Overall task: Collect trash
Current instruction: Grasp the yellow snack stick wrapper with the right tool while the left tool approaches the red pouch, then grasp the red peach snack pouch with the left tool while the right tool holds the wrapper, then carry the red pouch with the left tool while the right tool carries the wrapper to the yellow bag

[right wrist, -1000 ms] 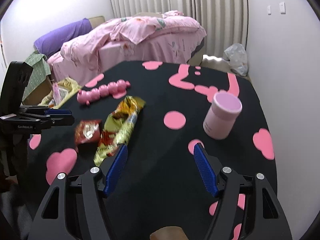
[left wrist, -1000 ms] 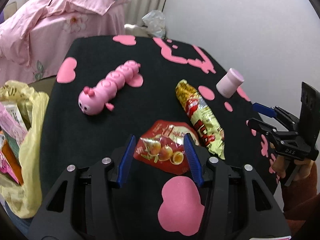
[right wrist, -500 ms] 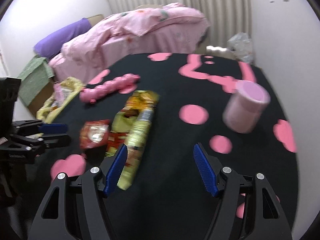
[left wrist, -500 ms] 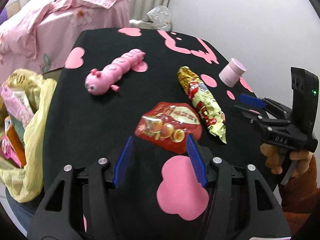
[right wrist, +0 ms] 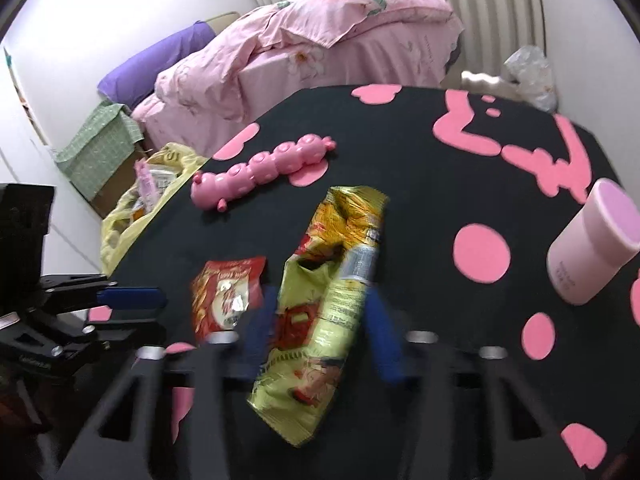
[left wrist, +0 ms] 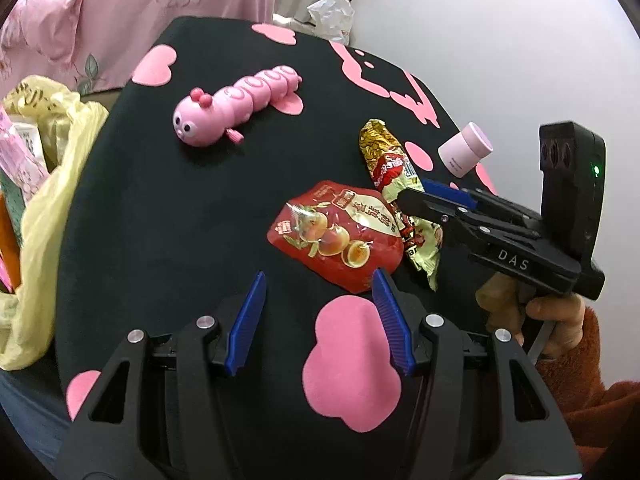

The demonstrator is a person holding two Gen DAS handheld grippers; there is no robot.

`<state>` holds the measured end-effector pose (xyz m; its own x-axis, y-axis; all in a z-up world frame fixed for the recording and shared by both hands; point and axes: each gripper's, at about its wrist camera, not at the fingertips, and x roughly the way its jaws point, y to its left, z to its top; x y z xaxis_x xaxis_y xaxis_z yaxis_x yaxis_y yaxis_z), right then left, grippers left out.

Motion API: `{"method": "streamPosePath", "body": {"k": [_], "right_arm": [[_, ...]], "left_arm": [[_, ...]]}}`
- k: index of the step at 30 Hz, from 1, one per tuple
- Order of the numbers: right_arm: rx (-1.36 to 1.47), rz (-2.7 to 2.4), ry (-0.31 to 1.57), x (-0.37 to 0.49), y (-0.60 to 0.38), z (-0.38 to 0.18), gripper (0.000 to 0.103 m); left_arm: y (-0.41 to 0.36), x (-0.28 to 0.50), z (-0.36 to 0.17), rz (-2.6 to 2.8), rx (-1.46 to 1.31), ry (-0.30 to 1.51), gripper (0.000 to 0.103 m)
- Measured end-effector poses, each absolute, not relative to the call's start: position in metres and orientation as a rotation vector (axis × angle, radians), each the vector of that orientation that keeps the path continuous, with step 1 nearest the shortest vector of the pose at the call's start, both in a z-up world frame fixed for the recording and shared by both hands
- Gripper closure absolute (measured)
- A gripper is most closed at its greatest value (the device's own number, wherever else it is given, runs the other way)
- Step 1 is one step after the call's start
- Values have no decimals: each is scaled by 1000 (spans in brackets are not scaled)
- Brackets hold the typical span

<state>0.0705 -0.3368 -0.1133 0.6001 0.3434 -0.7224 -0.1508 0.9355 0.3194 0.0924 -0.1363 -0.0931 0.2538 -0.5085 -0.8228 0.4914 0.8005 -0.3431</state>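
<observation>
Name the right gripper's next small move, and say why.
Probably close. The right gripper straddles the yellow wrapper, its blue fingers on either side but apparently not yet pinching; the wrapper lies on the table.

You have two snack wrappers, one red (left wrist: 340, 236) and one yellow (right wrist: 332, 304), one pink caterpillar toy (left wrist: 236, 106), one pink jar (left wrist: 464, 156) and one yellow bag (left wrist: 44, 216).

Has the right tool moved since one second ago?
Yes. The right tool went left, away from the pink jar, and now straddles the yellow snack bag.
</observation>
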Motion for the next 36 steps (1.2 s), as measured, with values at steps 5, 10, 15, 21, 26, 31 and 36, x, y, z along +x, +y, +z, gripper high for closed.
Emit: {"method": "streamPosePath", "body": {"k": [5, 10, 15, 21, 26, 31, 36], "right_arm": [[206, 223, 861, 49, -351, -112, 71], [191, 141, 815, 17, -378, -105, 71], [226, 56, 773, -8, -410, -101, 71], [252, 20, 764, -15, -427, -105, 71], [250, 28, 757, -17, -426, -106, 71], [249, 29, 743, -21, -424, -101, 71], [232, 36, 721, -25, -419, -90, 71]], "left_arm": [[-146, 100, -99, -689, -43, 1160, 50], [-164, 116, -105, -682, -21, 1156, 49], [-198, 117, -109, -666, 112, 1123, 41], [-227, 99, -116, -636, 323, 1054, 40], [-219, 97, -113, -652, 303, 1064, 57], [-215, 88, -107, -694, 274, 1062, 65], [-203, 79, -90, -698, 259, 1016, 66]]}}
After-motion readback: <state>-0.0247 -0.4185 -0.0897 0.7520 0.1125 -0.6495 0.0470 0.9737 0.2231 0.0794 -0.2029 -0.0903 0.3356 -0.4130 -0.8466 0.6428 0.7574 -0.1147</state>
